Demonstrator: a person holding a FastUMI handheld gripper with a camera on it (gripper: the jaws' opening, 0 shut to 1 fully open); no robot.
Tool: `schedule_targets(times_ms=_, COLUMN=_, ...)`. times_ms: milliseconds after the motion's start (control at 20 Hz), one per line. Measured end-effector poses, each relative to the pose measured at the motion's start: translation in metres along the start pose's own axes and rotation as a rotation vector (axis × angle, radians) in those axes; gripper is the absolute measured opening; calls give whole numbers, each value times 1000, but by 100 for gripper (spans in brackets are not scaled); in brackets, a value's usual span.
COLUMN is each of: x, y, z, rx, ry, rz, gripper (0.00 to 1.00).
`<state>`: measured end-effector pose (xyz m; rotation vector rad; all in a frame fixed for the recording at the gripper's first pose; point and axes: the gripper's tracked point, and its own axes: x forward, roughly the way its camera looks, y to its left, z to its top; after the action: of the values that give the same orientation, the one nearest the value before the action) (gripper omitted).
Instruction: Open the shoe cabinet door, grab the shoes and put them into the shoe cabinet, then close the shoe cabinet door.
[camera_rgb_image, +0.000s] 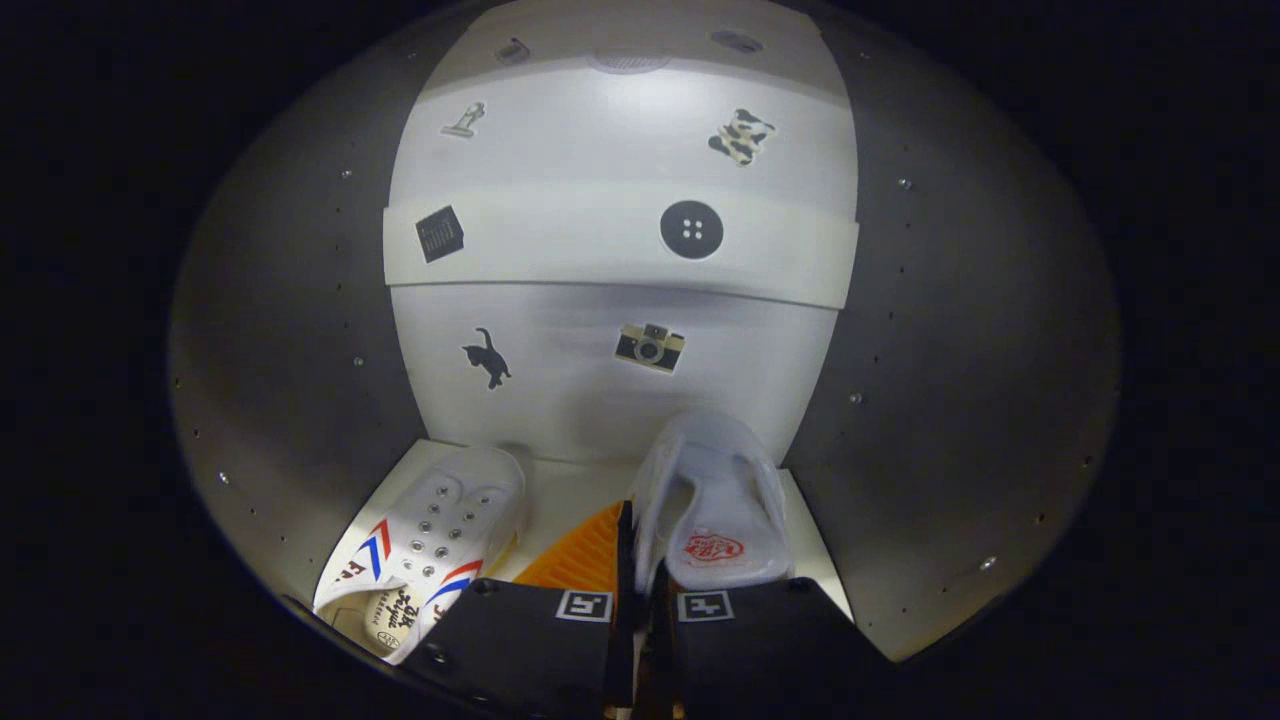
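The gripper (638, 560) is nearly closed, its fingers pinching the side wall of the right shoe (715, 500) inside the shoe cabinet (300, 330). The left shoe (425, 545) (white, with red and blue stripes) sits beside it on the cabinet floor. Stickers dot the back wall (600, 370) beyond the shoes

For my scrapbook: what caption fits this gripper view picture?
Gripper shut on the white slipper's edge inside the shoe cabinet, beside a white sneaker.
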<state>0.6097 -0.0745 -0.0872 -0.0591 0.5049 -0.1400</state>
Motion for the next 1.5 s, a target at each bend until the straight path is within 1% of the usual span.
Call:
schedule_targets(times_ms=50, x=2, y=3, z=-7, rx=8, ry=24, rz=14, gripper=13)
schedule_targets(times_ms=100, x=3, y=6, z=-11, rx=11, ry=40, rz=20, gripper=14)
schedule_targets(times_ms=150, x=4, y=6, z=-8, rx=-4, ry=22, rz=9, gripper=14)
schedule_targets(times_ms=200, x=4, y=5, z=-8, rx=-12, ry=23, rz=5, gripper=17)
schedule_targets(times_ms=350, x=-4, y=20, z=-11, rx=-4, ry=32, rz=43, gripper=46)
schedule_targets(times_ms=450, x=-12, y=25, z=-13, rx=-15, ry=36, rz=52, gripper=66)
schedule_targets(times_ms=550, x=-24, y=33, z=-16, rx=-23, ry=34, rz=72, gripper=77)
schedule_targets(times_ms=650, x=-37, y=34, z=-14, rx=-32, ry=17, rz=73, gripper=88)
schedule_targets(times_ms=800, x=-63, y=30, z=-15, rx=-48, ry=-4, rz=55, gripper=96)
schedule_targets(times_ms=900, x=-88, y=31, z=-15, rx=-49, ry=-33, rz=50, gripper=96)
schedule_targets(times_ms=1100, x=-156, y=36, z=-18, rx=-104, ry=-182, rz=11, gripper=96)
schedule_targets(times_ms=1200, x=-194, y=46, z=-26, rx=-73, ry=-233, rz=26, gripper=96)
schedule_targets(times_ms=1300, x=-238, y=57, z=-34, rx=-38, ry=-303, rz=59, gripper=96)
schedule_targets(times_ms=1400, x=-279, y=59, z=-44, rx=-39, ry=-369, rz=55, gripper=96)
schedule_targets(times_ms=1450, x=-301, y=62, z=-57, rx=-40, ry=-376, rz=63, gripper=96)
schedule_targets(times_ms=1500, x=-322, y=69, z=-73, rx=-42, ry=-364, rz=96, gripper=96)
